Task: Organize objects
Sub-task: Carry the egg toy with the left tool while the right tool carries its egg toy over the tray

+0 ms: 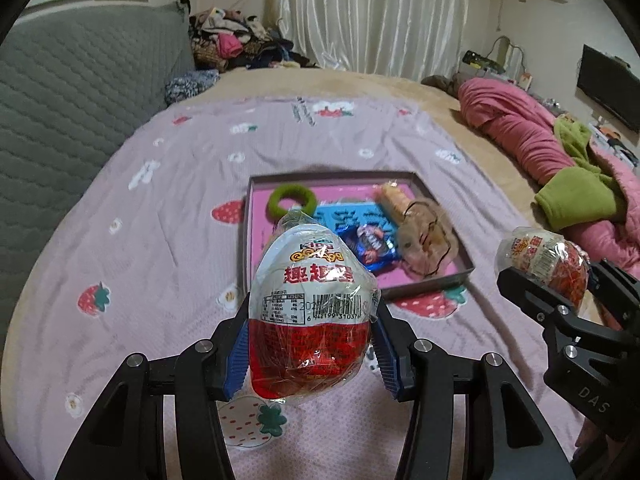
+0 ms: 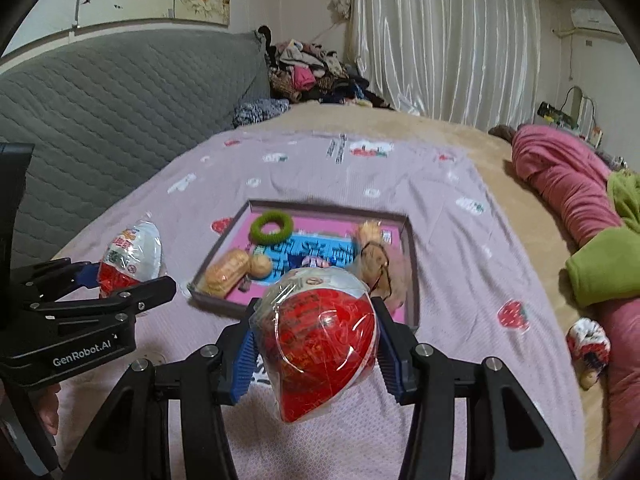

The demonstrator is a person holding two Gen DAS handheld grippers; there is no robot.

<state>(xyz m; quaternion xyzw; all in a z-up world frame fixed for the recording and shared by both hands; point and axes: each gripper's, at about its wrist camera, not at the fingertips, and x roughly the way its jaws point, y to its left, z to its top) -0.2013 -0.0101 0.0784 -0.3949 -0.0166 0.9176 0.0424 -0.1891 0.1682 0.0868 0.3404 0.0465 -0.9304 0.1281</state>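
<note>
My left gripper (image 1: 312, 344) is about half open, its blue fingers (image 1: 236, 356) pressed to both sides of an egg (image 1: 312, 308), a plastic-wrapped chocolate egg, white on top and red below, with the barcode label facing my camera. It hangs clear above the sheet (image 1: 160, 240), a pink one printed with strawberries, spread over the bed. From the right wrist view I see that same egg (image 2: 132, 258) side on, in the left gripper (image 2: 120, 280), off to the left of the tray.

My right gripper (image 2: 316, 344) is set at much the same width, and its fingers (image 2: 246, 360) clamp a second egg (image 2: 320, 340), red half toward me, also lifted off the sheet (image 2: 460, 260). In the left view the second egg (image 1: 540, 264) sits in the right gripper (image 1: 548, 280) at the right edge.

Ahead of both grippers lies the tray (image 1: 424, 186), a shallow box with a pink floor. In it I see a green ring (image 1: 292, 200) at the far left corner, a blue packet (image 1: 372, 248), a biscuit pack (image 1: 394, 200) and a furry toy (image 1: 428, 240) with a black cord on the right side. The right view adds a bun pack (image 2: 228, 274) at the tray's (image 2: 412, 264) near left corner.

A pink quilt (image 1: 520, 136) is heaped along the bed's right side.
</note>
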